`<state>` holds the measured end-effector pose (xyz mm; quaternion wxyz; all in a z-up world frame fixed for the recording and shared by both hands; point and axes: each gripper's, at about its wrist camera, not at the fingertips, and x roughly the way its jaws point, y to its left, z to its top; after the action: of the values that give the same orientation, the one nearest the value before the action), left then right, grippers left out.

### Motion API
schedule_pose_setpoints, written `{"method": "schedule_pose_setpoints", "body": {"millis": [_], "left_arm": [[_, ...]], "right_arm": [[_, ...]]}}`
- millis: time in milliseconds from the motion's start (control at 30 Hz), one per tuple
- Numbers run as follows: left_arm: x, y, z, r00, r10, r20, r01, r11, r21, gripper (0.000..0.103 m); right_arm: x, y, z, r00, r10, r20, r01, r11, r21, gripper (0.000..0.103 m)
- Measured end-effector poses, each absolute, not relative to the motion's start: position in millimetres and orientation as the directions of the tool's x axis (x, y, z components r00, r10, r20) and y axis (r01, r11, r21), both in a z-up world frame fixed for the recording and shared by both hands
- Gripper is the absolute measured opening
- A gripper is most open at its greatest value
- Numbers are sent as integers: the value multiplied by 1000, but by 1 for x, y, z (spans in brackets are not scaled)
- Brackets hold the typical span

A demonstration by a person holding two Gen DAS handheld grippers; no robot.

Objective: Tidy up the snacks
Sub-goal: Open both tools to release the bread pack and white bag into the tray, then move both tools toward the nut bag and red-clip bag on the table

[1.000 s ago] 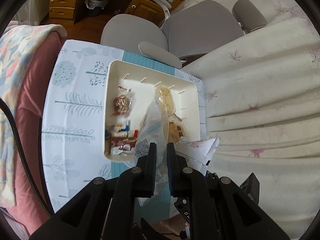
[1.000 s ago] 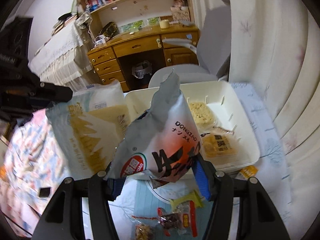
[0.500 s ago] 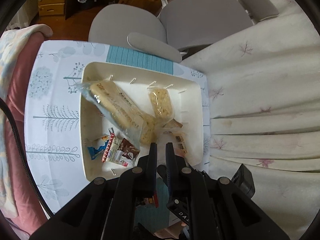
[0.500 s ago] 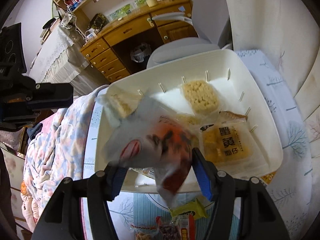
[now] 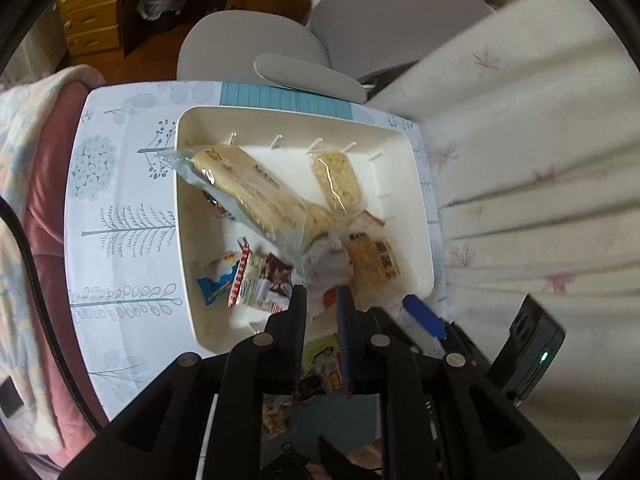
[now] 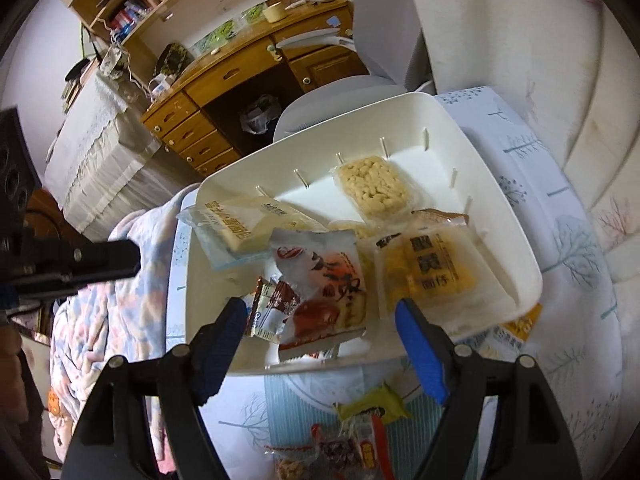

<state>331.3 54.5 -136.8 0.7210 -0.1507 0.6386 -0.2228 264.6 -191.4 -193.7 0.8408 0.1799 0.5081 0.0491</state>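
A white bin (image 5: 424,216) (image 6: 516,248) on the patterned tablecloth holds several snack packs. A long pale wafer pack (image 5: 256,192) (image 6: 236,224) lies across its left side. A white and red pack (image 6: 324,280) (image 5: 328,276) lies in its near middle. A yellow cake pack (image 6: 432,268) and a rice cracker pack (image 6: 374,188) lie to the right. My left gripper (image 5: 321,300) is slightly open and empty above the bin's near edge. My right gripper (image 6: 320,316) is wide open and empty over the bin's near rim.
Loose snacks (image 6: 360,432) lie on the table in front of the bin. A grey office chair (image 5: 256,44) stands beyond the table, a wooden desk (image 6: 240,68) behind it. A white curtain (image 5: 520,160) hangs on the right, a floral quilt (image 6: 108,280) on the left.
The left gripper let go of the wafer pack, which now lies in the bin. The right gripper opened and dropped the white and red pack into the bin.
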Motion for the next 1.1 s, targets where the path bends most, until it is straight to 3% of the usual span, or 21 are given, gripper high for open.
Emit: {"method": "schedule_pose_setpoints", "body": {"millis": [267,700,867,1100], "left_arm": [[279,67,-116,122,-504,-855,246,850,-466,22],[187,77,-114,196,-429,-882,397,857,-329,26],[159,77,-124,202,-399,-894,442,852,-281,45],[127,72,-139,205,-381,-901,529,818,-226,58]], "right_arm": [[222,-191,-175,518,243,-820,152,917,368,77],[149,-197,-177,512,267,-816,271,852,449,77],[131,-200,-187,478,305,-824,338,802,492,77],[118,-204,-203,443,376,-814,413,720,557,77]]}}
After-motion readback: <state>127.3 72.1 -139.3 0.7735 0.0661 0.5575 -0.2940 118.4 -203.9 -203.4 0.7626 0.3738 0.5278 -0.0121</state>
